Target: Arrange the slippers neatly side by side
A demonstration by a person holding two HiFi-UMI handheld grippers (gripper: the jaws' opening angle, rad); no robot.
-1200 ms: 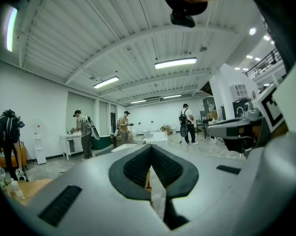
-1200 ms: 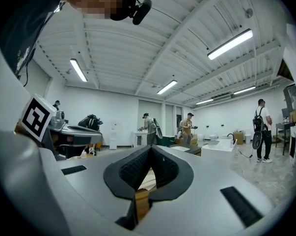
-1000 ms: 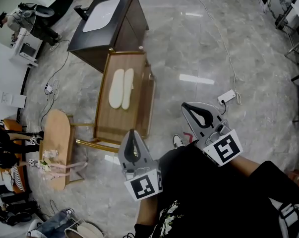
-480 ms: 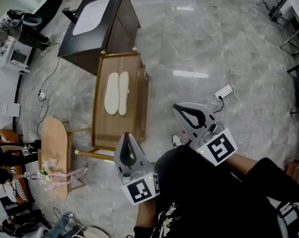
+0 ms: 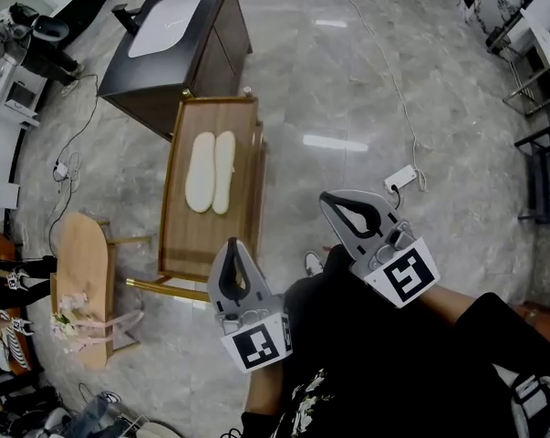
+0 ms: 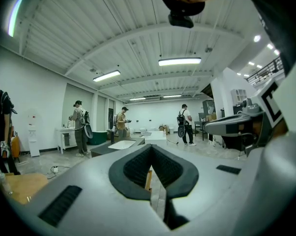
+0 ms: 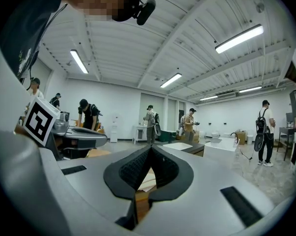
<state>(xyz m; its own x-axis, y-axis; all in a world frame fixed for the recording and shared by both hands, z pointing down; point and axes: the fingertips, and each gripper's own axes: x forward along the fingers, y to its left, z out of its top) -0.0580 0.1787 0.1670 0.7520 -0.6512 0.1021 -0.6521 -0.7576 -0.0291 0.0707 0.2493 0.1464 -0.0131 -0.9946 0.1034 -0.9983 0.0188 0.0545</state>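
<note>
Two cream slippers [image 5: 210,158] lie soles up, side by side and touching, on a low wooden table [image 5: 194,234] in the head view. My left gripper [image 5: 231,246] is held close to my body, near the table's front edge, shut with nothing in it. My right gripper [image 5: 332,199] is raised over the grey floor to the right of the table, also shut and empty. In the left gripper view the shut left gripper [image 6: 151,151] points into the room. The right gripper [image 7: 149,151] in its own view shows a slipper [image 7: 147,182] through the gap behind its tips.
A dark cabinet [image 5: 170,39] with a white top stands just beyond the table. A wooden chair [image 5: 81,286] with pink straps is at the left. A white power strip [image 5: 402,177] and its cable lie on the marble floor to the right. Several people [image 6: 122,123] stand far off.
The view has shifted slightly, so the table and slippers sit a little higher and further left. Both grippers stay shut and hold about the same places near my body.
</note>
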